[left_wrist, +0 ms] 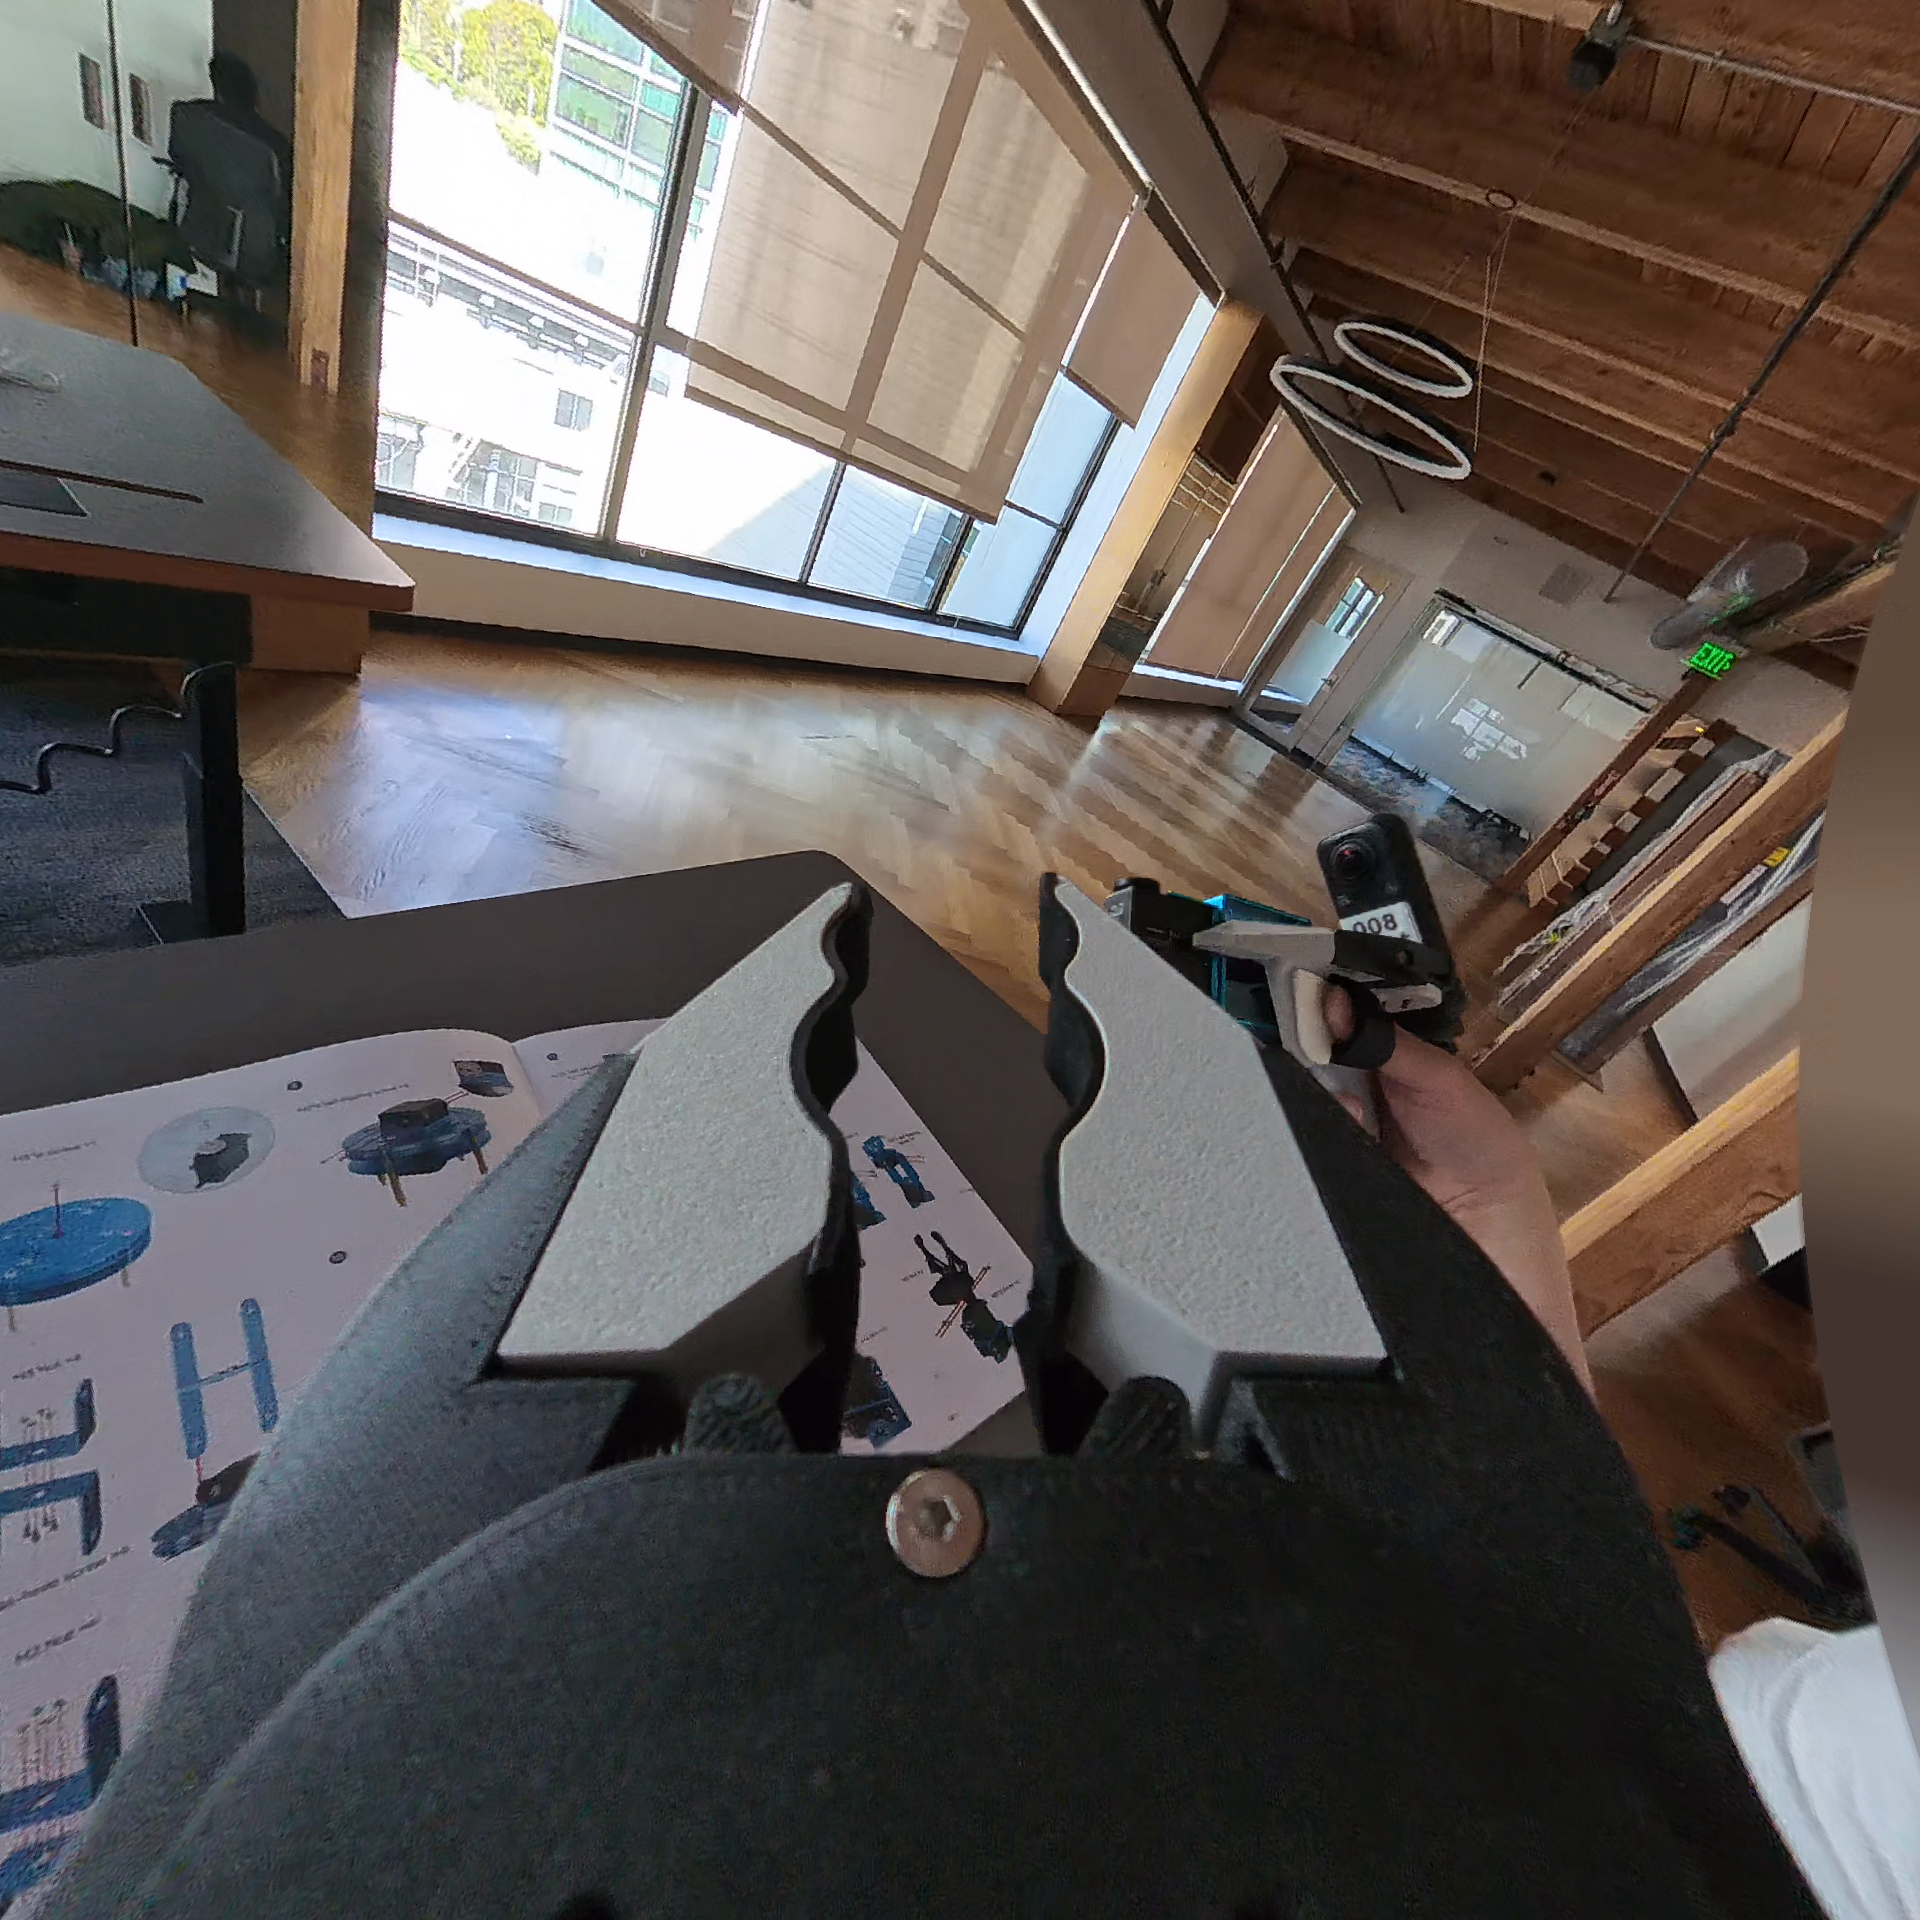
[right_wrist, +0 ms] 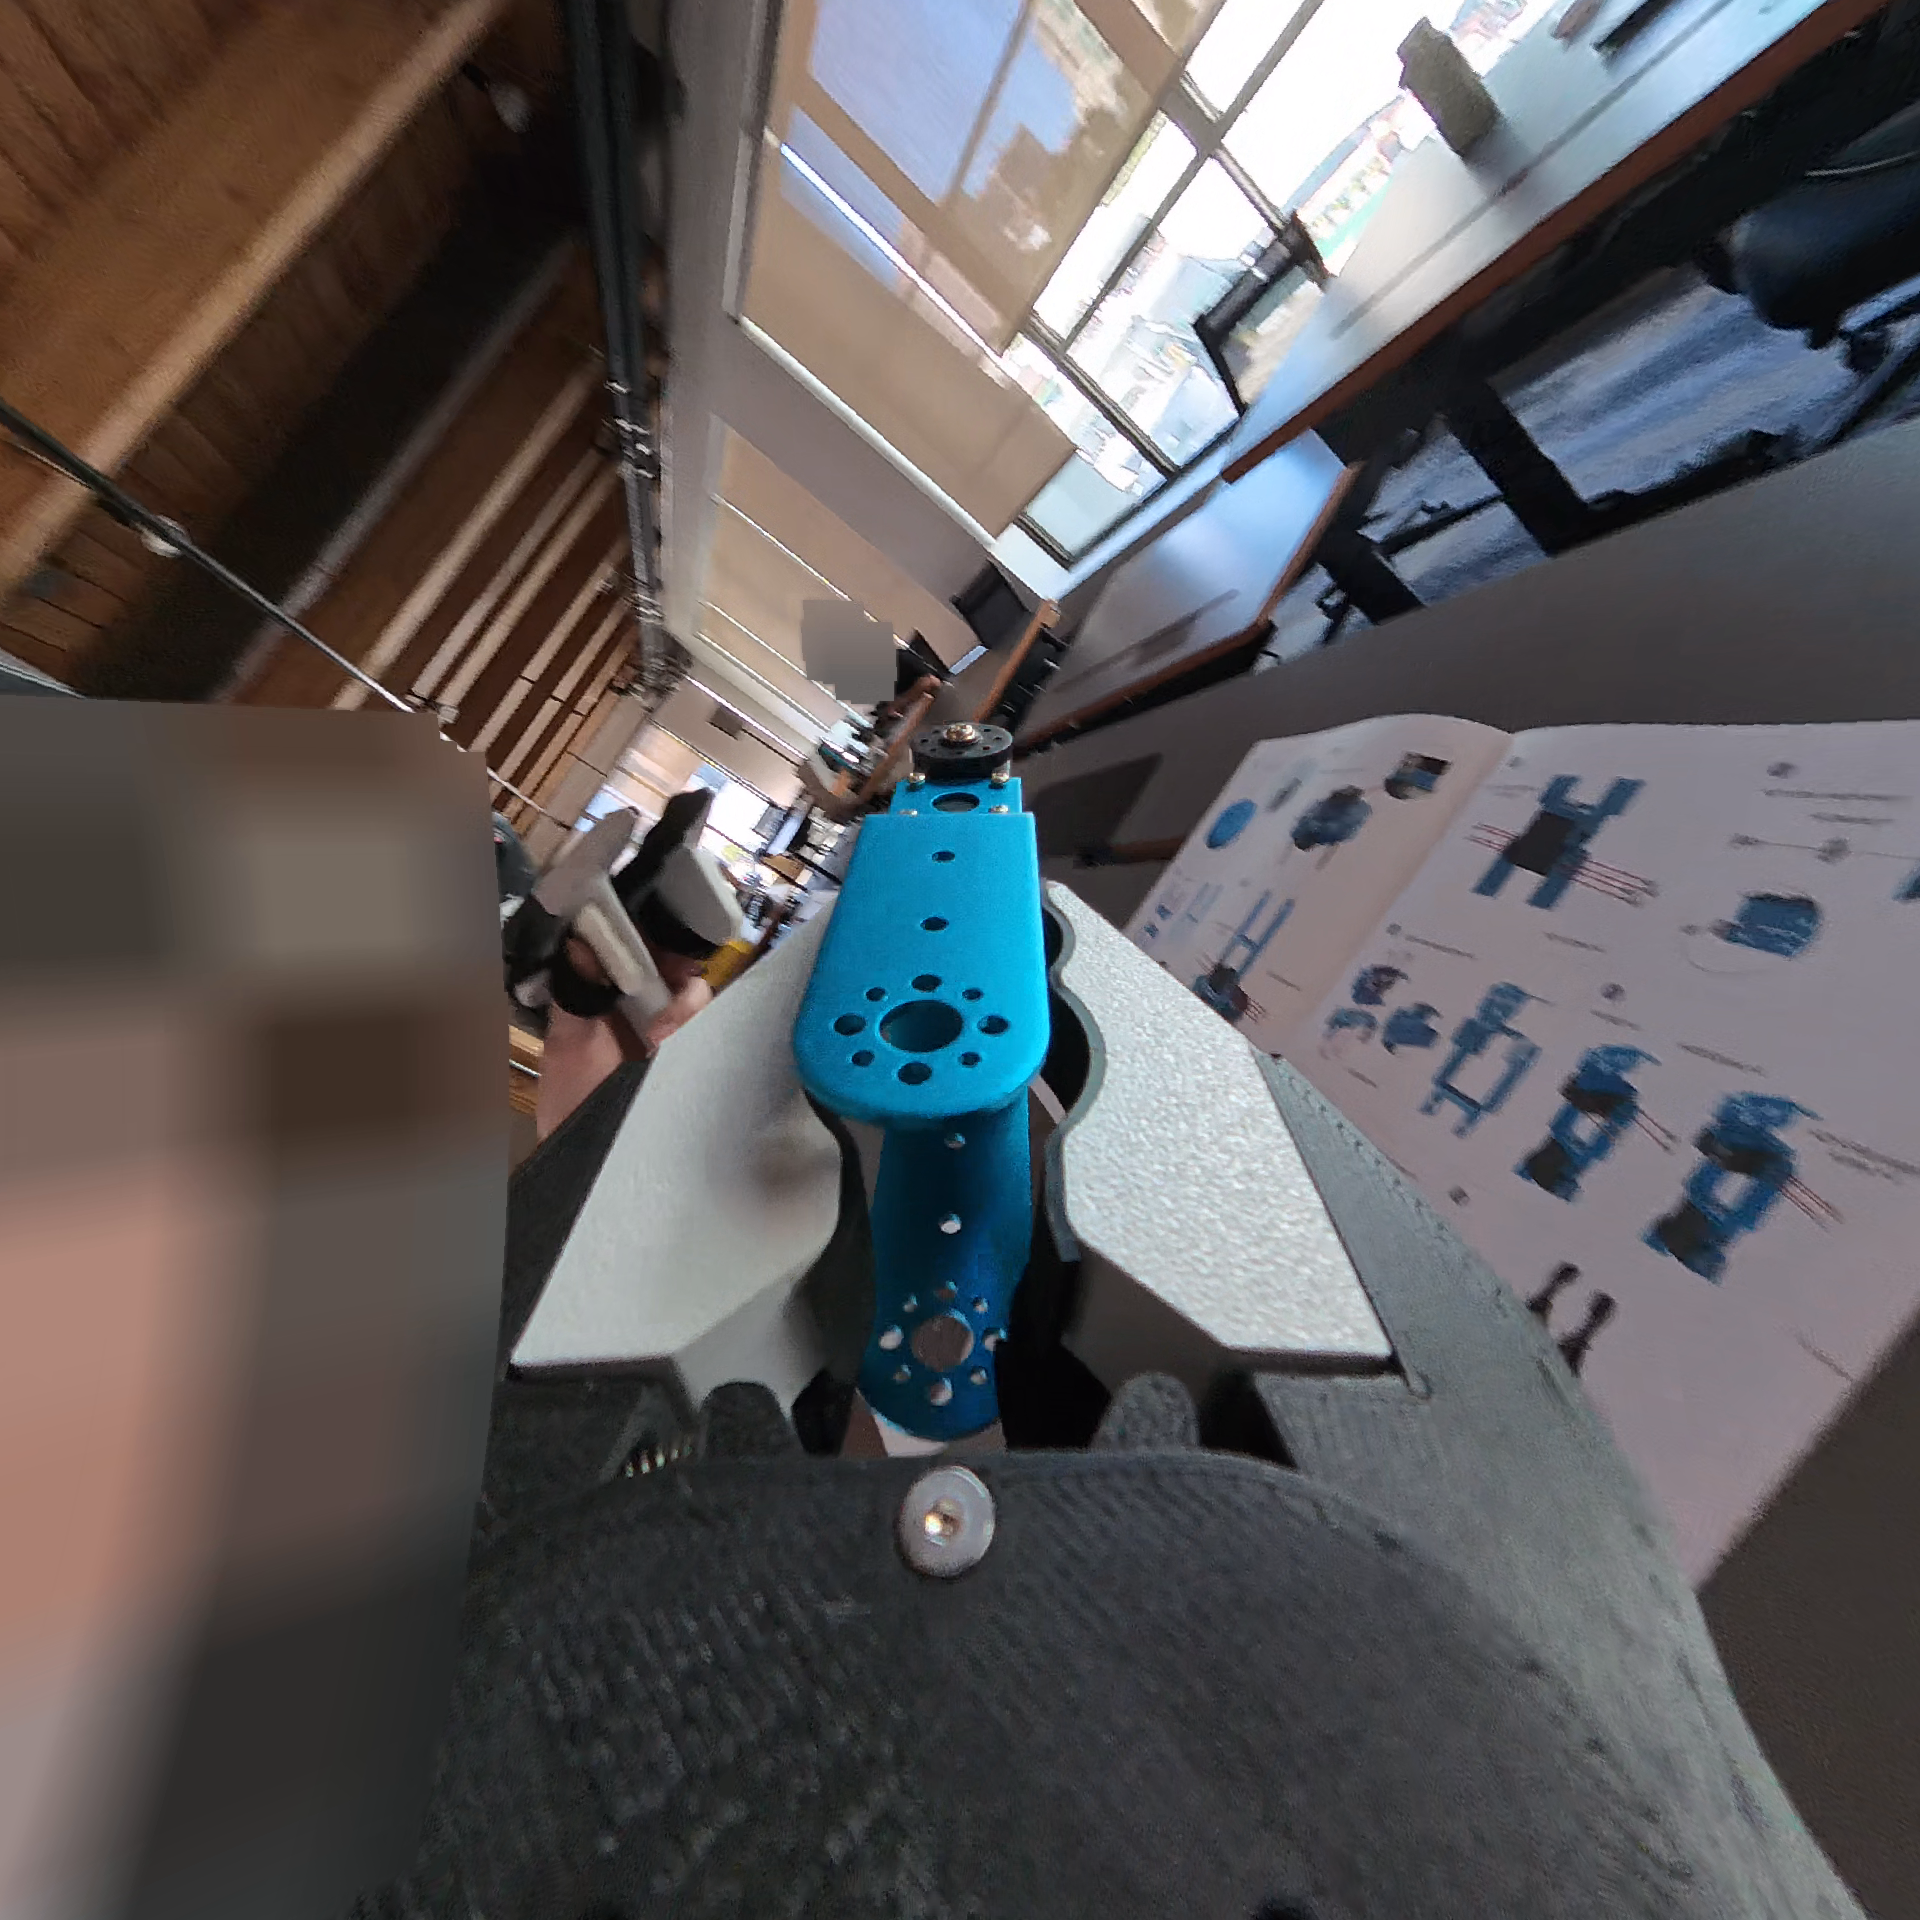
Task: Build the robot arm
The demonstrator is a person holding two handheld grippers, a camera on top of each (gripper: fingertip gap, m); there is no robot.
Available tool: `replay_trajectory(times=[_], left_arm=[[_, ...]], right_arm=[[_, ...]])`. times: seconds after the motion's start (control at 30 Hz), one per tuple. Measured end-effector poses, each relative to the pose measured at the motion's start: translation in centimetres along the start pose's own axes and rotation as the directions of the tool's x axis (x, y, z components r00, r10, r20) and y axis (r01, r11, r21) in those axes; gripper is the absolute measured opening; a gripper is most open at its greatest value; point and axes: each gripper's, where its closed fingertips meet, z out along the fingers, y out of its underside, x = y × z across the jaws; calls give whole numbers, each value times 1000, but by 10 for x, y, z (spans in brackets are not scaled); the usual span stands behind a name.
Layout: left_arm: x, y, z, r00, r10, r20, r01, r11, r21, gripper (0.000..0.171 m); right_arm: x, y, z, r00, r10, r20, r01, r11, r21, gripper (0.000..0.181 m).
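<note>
Between right gripper [right_wrist: 940, 1049] fingers: blue perforated bracket [right_wrist: 920, 997], clamped, raised above open booklet [right_wrist: 1507, 997] on dark table [left_wrist: 582, 966]. Left gripper [left_wrist: 951, 1049] parted, empty, near booklet. Risk: smooth metal bracket pivots or slips from narrow pinch, drops.

The right gripper [right_wrist: 940, 997] is clamped on a blue metal bracket [right_wrist: 914, 997] drilled with round holes, which runs lengthwise between its grey fingers [right_wrist: 1195, 1132] and juts past their tips, ending in a small black round hub [right_wrist: 961, 746]. To the right, an open instruction booklet [right_wrist: 1558, 935] lies on a grey table [right_wrist: 1558, 644]. The left gripper [right_wrist: 634, 914] shows farther off on the left, blurred.
</note>
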Motion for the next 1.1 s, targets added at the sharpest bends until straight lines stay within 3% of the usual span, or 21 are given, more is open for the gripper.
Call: replay_trajectory(times=[0.1,0.3,0.47,1.1], left_arm=[[2,-3,7,1000,-16,-24,17,999,35,32],[14,-23,4,982,-107,-156,136,973,185,30],[21,-31,2,961,-147,-235,202,951,233,29],[3,-51,-26,956,-180,-233,253,906,339,27]], right_arm=[[5,-3,8,996,62,56,-64,998,27,29],[37,17,16,994,74,-85,-80,995,-67,29],[45,26,19,991,64,-117,-78,990,-121,29],[73,38,29,961,9,-275,-61,981,-182,28]])
